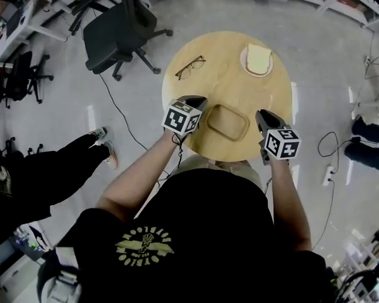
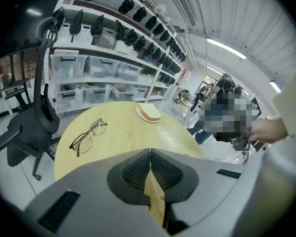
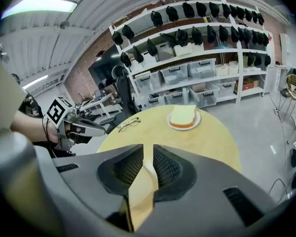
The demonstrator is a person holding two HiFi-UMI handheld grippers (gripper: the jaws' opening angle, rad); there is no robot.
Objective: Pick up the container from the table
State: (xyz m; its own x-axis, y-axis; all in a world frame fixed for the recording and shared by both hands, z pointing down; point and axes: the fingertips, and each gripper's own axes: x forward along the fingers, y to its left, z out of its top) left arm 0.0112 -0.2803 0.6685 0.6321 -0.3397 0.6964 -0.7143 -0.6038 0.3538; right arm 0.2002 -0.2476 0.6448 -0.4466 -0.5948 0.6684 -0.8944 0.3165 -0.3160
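On the round bench (image 1: 221, 74), in the head view, the container (image 1: 227, 121) lies near my edge, between my left tongs (image 1: 199, 100) and right tongs (image 1: 263, 113), each just beside it. In the left gripper view, those tongs are clenched together on nothing, with glasses (image 2: 88, 136) farther out. In the right gripper view, the tongs stand slightly parted and empty, with a plate (image 3: 184, 118) of bread beyond.

readable words: none | black shirt (image 1: 196, 232): yellow print, letters too small to read | left gripper (image 1: 199, 101), right gripper (image 1: 263, 115): black-and-white square marks on cubes, no letters
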